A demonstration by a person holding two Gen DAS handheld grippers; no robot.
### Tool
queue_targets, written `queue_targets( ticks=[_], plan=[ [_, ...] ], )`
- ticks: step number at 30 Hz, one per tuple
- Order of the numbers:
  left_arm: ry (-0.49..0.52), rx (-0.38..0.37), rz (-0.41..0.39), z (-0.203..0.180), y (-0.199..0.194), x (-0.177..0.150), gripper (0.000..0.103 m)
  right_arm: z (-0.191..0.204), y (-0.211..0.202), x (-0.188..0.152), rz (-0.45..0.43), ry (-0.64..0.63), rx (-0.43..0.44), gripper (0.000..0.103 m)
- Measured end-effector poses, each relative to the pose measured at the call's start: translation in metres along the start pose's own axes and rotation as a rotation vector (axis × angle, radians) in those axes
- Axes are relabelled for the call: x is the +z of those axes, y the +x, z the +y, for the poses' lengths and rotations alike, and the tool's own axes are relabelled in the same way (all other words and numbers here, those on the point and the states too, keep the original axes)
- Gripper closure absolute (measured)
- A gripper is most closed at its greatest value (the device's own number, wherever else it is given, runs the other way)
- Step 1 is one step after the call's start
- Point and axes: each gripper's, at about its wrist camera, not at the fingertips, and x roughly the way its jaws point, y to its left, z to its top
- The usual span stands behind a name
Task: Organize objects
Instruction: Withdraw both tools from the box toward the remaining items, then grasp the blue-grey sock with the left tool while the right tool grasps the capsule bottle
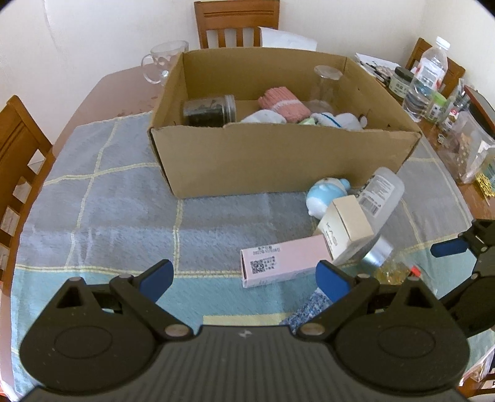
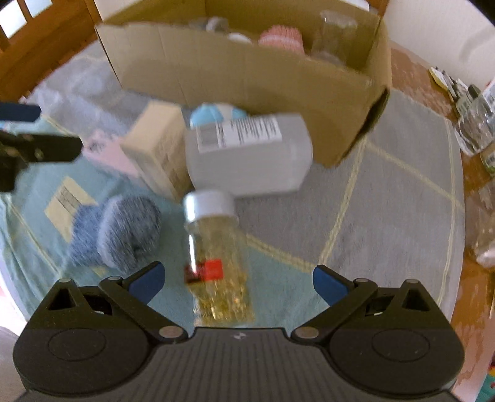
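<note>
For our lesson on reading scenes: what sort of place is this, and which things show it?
Probably a home dining room: wooden dining chairs surround a table covered by a checked cloth, with a glass mug and household clutter.

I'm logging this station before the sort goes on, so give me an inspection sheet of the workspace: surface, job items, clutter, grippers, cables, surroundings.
Surface: wooden table under a blue checked cloth.
Job's things: open cardboard box already holding a dark jar and a pink knit item; on the cloth lie a pink carton, a cream carton, a clear labelled bottle, a blue plush toy, a gold-filled vial and a fuzzy blue bundle.
Clutter: bottles and jars along the table's right edge; glass mug.
Grippers: left gripper open, empty; right gripper open, the vial between its fingers.
Cables: nothing seen.
Surroundings: wooden chairs, pale walls.
</note>
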Motion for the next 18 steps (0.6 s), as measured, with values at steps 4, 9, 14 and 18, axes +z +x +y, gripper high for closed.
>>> queue_targets(
  ticks=[4, 9, 14, 18],
  plan=[
    [0.011, -0.013, 0.005, -0.003, 0.003, 0.0, 0.005, -0.007, 0.001, -0.008, 0.011, 0.033, -0.023, 0.0],
    [0.021, -0.025, 0.008, -0.006, 0.004, 0.0, 0.005, -0.025, -0.003, -0.016, 0.013, 0.099, -0.028, 0.0],
    [0.028, -0.028, 0.01, -0.008, 0.004, 0.001, 0.005, -0.039, -0.004, -0.023, 0.018, 0.129, -0.087, 0.0],
    [0.027, -0.026, 0.013, -0.007, 0.006, 0.001, 0.005, -0.054, -0.005, -0.03, 0.024, 0.184, -0.081, 0.0]
  ],
)
